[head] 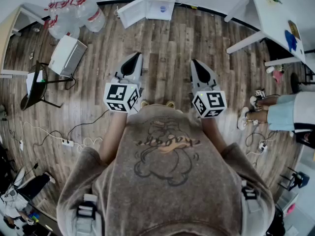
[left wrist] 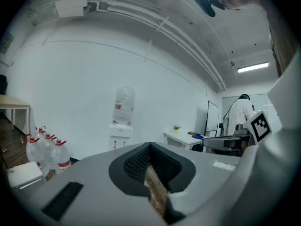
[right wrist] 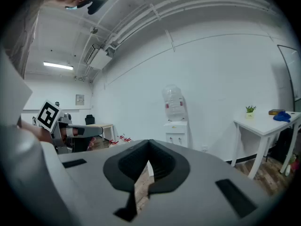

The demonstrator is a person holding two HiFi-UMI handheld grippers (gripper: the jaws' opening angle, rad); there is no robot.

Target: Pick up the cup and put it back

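Note:
No cup shows in any view. I hold both grippers out in front of my chest, above the wooden floor. In the head view my left gripper point(head: 134, 58) and my right gripper point(head: 195, 63) point forward, side by side and about a shoulder's width apart. Both are shut with nothing between the jaws. The left gripper view looks along the left gripper point(left wrist: 150, 146), whose jaws meet at the tip. The right gripper view shows the same closed jaws of the right gripper point(right wrist: 149, 143). Both look toward a water dispenser point(left wrist: 123, 121) by the white wall.
The water dispenser point(head: 160, 1) stands straight ahead. Several large water bottles point(head: 74, 14) and a white box point(head: 68, 55) sit at the far left. A white table point(head: 280, 14) is at the far right. Another person point(head: 290, 112) stands at my right. Cables and a power strip point(head: 64, 141) lie on the floor at left.

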